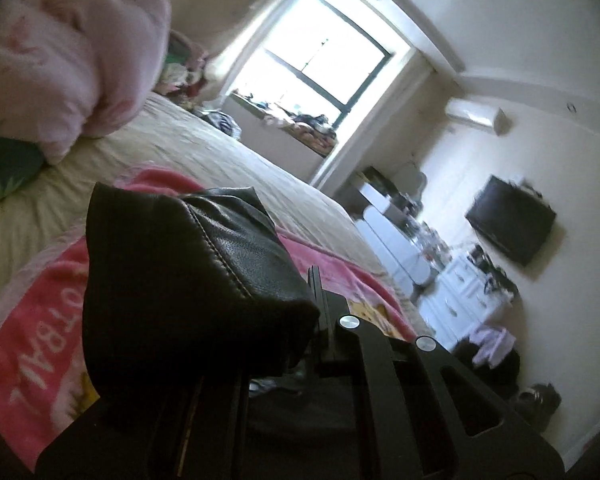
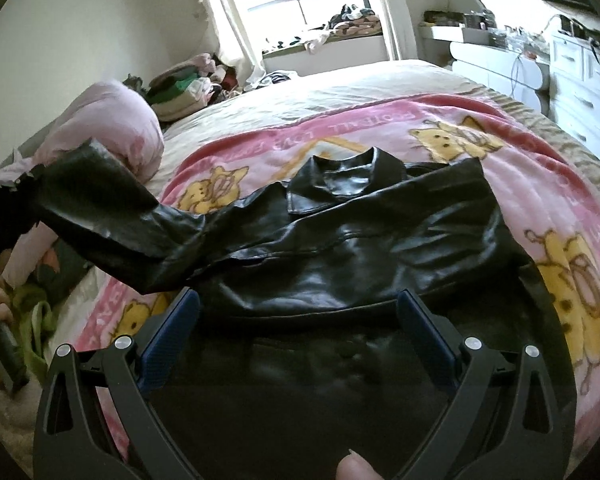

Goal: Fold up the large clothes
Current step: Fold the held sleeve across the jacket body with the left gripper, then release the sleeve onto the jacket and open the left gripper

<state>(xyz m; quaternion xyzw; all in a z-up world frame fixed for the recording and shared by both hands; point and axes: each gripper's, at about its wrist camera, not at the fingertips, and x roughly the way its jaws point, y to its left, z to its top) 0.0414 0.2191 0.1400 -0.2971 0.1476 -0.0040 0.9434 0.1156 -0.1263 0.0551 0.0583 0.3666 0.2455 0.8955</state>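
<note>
I count one black leather jacket (image 2: 340, 240), one pink cartoon blanket (image 2: 520, 160) under it, one bed (image 2: 320, 84), one pink pillow (image 2: 112, 128) and my two grippers.

My right gripper (image 2: 298, 312) stands with its jaws spread wide, the blue pads (image 2: 172, 328) well apart and closed on nothing. The jacket's body lies flat straight ahead of those jaws and runs down between them, collar at the far end. Its one raised sleeve (image 2: 112, 216) stretches off to the left of them, up off the blanket, to my left gripper (image 2: 0, 204) at the edge of the view.

From my left wrist, my left gripper (image 1: 320, 320) is clamped on the sleeve's cuff (image 1: 188, 276), which bunches just left of the jaws and hides one finger. The blanket (image 1: 40, 320) lies beyond and below it.
</note>
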